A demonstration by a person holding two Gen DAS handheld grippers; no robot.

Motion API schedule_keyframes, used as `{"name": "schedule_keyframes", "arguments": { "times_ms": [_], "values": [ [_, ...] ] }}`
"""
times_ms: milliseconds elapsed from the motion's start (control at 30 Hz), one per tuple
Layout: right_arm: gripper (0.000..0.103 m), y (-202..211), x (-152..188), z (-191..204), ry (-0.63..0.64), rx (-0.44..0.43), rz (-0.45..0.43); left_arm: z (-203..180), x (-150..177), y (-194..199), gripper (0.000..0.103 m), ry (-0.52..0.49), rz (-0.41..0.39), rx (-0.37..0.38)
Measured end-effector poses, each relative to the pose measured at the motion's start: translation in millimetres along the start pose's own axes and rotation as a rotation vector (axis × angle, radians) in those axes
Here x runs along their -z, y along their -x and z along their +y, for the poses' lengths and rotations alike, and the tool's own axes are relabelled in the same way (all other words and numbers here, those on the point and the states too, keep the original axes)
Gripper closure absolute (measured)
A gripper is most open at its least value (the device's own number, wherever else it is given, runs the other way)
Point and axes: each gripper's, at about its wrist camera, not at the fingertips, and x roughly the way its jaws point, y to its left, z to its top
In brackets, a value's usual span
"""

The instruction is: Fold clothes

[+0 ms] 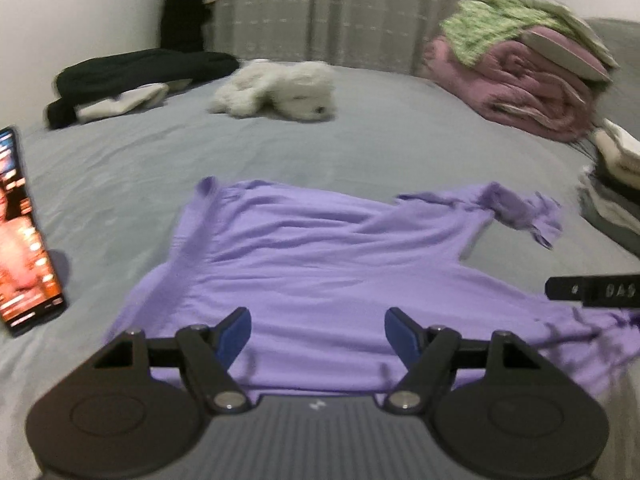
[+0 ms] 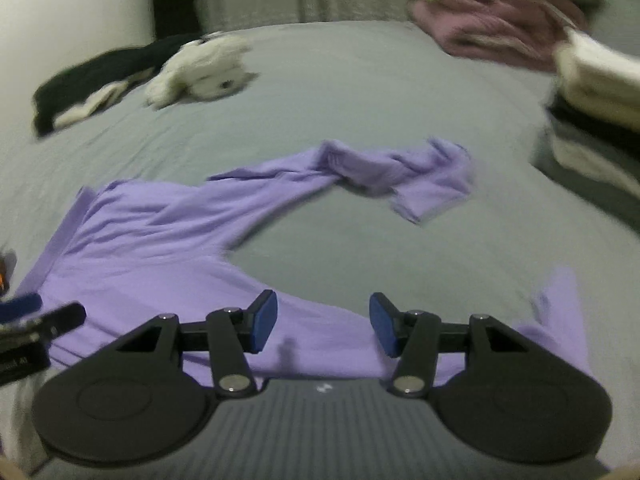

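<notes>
One lilac long-sleeved cotton shirt (image 1: 320, 264) lies spread on the grey bed sheet (image 1: 360, 132) near its front edge, one sleeve (image 2: 400, 172) crumpled toward the right edge. The left gripper (image 1: 318, 332) and the right gripper (image 2: 323, 322) both hover over its hem with jaws apart and nothing between them. One white plush toy (image 1: 276, 90) lies toward the back edge. Both pictures are blurred; a lit phone (image 1: 24, 236) is cut off at the left edge.
</notes>
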Motion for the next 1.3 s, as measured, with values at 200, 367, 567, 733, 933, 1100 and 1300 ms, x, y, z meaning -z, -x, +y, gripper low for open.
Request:
{"name": "schedule_keyframes", "arguments": {
  "times_ms": [200,367,567,733,933,1100,1300],
  "values": [
    [0.047,19.7,9.6,-68.7,-0.205,0.019,-0.010,-29.4,8.2,-5.8,0.028,-0.102,0.014,0.037],
    [0.047,40.8,15.3,-123.2,-0.341,0.044,-0.040,-48.9,12.2,-4.6,0.029,-0.150,0.008,0.086],
    [0.047,61.1,33.3,-170.0,-0.429,0.083,-0.046,-74.8,14.0,3.8,0.037,-0.185,-0.020,0.230],
    [0.047,73.4,46.5,-183.2,-0.413,0.080,-0.042,-105.2,19.8,6.1,0.040,-0.224,-0.015,0.364],
    [0.053,81.8,59.8,-178.2,-0.344,0.008,-0.003,-148.1,31.9,5.4,0.047,-0.318,-0.017,0.499],
    [0.055,75.4,68.9,-174.1,-0.304,-0.035,0.049,-175.9,47.0,3.6,0.053,-0.433,-0.022,0.557],
    [0.084,62.0,72.3,-165.6,-0.224,-0.001,0.032,-192.5,57.0,-7.4,0.062,-0.503,-0.013,0.529]
  ]
}}
